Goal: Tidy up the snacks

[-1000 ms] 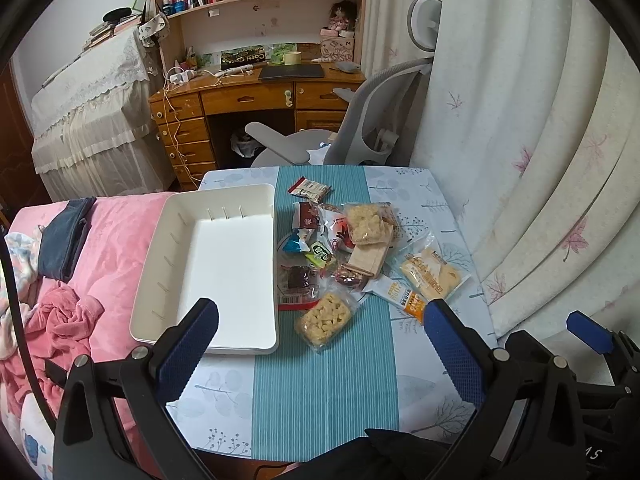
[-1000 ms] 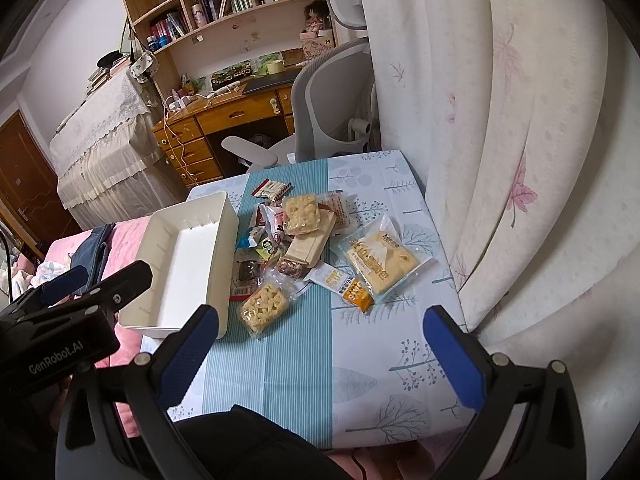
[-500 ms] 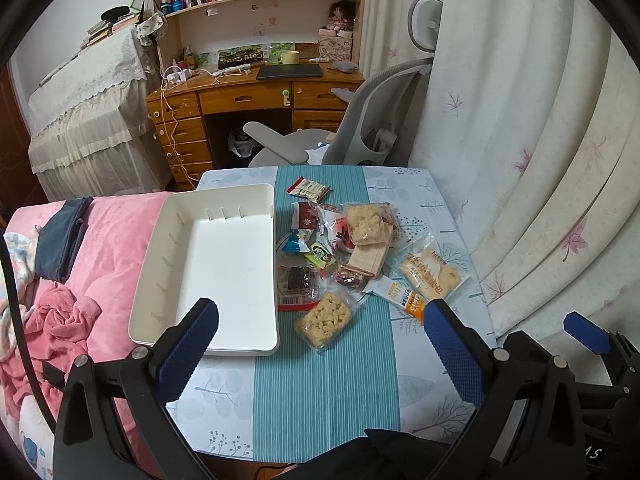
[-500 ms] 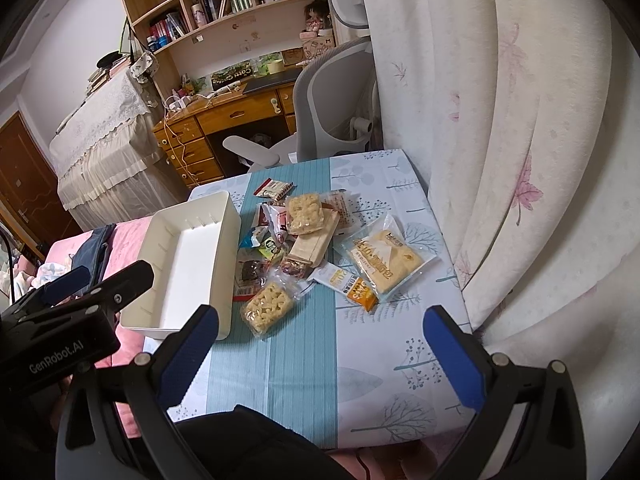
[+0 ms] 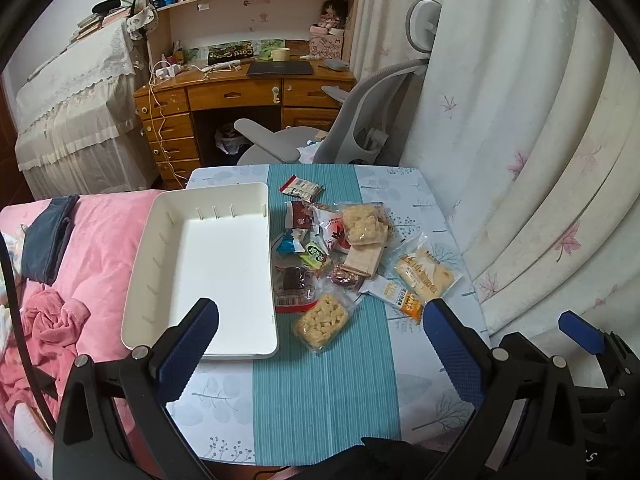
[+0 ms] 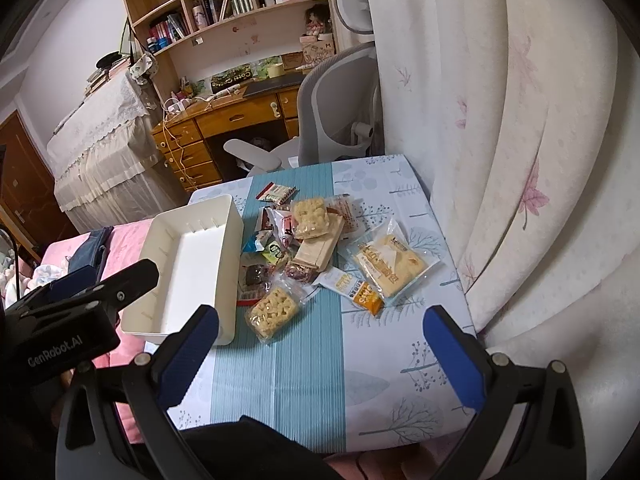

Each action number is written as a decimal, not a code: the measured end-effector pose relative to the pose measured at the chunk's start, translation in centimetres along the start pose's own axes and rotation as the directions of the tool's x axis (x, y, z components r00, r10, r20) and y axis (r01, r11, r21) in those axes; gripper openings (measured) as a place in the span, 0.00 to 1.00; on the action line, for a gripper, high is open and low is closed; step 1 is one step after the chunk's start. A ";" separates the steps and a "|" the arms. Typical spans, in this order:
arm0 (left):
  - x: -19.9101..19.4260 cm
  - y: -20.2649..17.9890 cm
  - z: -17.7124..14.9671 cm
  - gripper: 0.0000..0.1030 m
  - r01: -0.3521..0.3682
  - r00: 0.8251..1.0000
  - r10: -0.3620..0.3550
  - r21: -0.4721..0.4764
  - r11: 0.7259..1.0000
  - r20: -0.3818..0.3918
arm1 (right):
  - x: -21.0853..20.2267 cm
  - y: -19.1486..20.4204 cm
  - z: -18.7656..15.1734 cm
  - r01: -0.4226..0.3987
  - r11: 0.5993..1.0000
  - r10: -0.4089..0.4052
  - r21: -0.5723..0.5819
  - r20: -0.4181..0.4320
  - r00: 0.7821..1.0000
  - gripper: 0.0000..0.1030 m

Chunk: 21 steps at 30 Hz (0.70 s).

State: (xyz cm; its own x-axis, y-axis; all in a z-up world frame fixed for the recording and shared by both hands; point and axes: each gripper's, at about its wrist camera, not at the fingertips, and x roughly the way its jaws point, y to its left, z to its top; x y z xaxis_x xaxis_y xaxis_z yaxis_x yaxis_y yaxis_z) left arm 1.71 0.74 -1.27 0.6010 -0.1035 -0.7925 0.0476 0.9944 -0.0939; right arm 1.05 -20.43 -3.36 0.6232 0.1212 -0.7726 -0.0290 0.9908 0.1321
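A pile of several wrapped snacks lies on the small table with a teal runner. A clear pack of puffed bites is nearest me, and a yellow bread pack lies at the right. An empty white bin sits left of the pile, also seen as the bin in the right wrist view. My left gripper hovers open above the table's near part, holding nothing. My right gripper is open too, above the near edge, with the snack pile ahead.
A pink bedspread lies left of the table and pale curtains hang close on the right. A grey office chair and a wooden desk stand beyond the far edge.
Both views shifted slightly; the right gripper has edged forward and left toward the table. No snack has moved and both grippers stay open.
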 end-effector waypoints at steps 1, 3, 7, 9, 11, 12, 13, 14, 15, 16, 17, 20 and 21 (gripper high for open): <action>-0.1 0.2 0.0 0.98 0.006 1.000 -0.006 0.000 1.000 -0.002 | 0.1 0.6 -0.1 0.001 1.000 -0.001 -0.001 0.002 1.000 1.00; 0.1 0.4 0.1 0.98 0.016 1.000 -0.016 0.004 1.000 -0.003 | 0.0 1.3 -0.1 0.002 1.000 -0.002 -0.006 0.020 1.000 1.00; 0.6 0.7 0.2 0.98 0.044 0.999 -0.043 0.015 0.999 -0.019 | -0.4 2.9 -0.4 0.018 0.999 -0.015 -0.041 0.063 0.998 1.00; 0.7 1.1 0.1 0.98 0.059 0.998 -0.059 0.024 0.998 -0.029 | -0.7 3.2 -0.5 0.027 0.999 -0.024 -0.040 0.078 0.997 1.00; 0.9 1.2 0.1 0.99 0.065 0.997 -0.064 0.032 0.997 -0.034 | -0.9 3.5 -0.8 0.040 0.998 -0.035 -0.044 0.103 0.994 1.00; 1.0 1.4 0.1 0.99 0.069 0.997 -0.068 0.035 0.997 -0.039 | -1.0 3.6 -0.9 0.047 0.998 -0.042 -0.049 0.111 0.993 1.00; 1.3 1.4 0.2 0.99 0.078 0.996 -0.076 0.038 0.996 -0.051 | -1.0 3.6 -1.0 0.057 0.997 -0.050 -0.055 0.119 0.992 1.00; 1.4 1.4 0.2 0.99 0.084 0.995 -0.081 0.038 0.996 -0.061 | -1.1 3.7 -1.0 0.069 0.996 -0.061 -0.061 0.125 0.990 1.00; 1.6 1.4 0.2 0.99 0.087 0.994 -0.085 0.037 0.995 -0.069 | -1.1 3.8 -1.1 0.081 0.995 -0.072 -0.066 0.130 0.989 1.00; 1.7 1.4 0.2 0.99 0.091 0.993 -0.088 0.039 0.995 -0.077 | -1.1 3.7 -1.1 0.086 0.994 -0.077 -0.065 0.131 0.988 1.00; 1.9 1.4 0.3 0.99 0.091 0.993 -0.087 0.041 0.995 -0.085 | -1.1 3.7 -1.1 0.087 0.994 -0.079 -0.063 0.130 0.988 1.00; 2.7 1.1 0.4 0.99 0.066 0.991 -0.060 0.052 0.996 -0.116 | -0.9 3.3 -1.0 0.091 0.994 -0.082 -0.061 0.125 0.989 1.00; 3.1 0.9 0.4 0.99 0.061 0.989 -0.053 0.054 0.997 -0.136 | -0.7 3.0 -1.0 0.097 0.993 -0.088 -0.064 0.125 0.988 1.00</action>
State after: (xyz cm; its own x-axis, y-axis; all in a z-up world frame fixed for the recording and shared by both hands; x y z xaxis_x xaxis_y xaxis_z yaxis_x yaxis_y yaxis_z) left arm 3.94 1.37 -3.59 0.4837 -0.1580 -0.8609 0.1273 0.9858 -0.1094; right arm -0.26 -17.46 -2.99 0.7161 0.0251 -0.6976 -0.0186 0.9997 0.0168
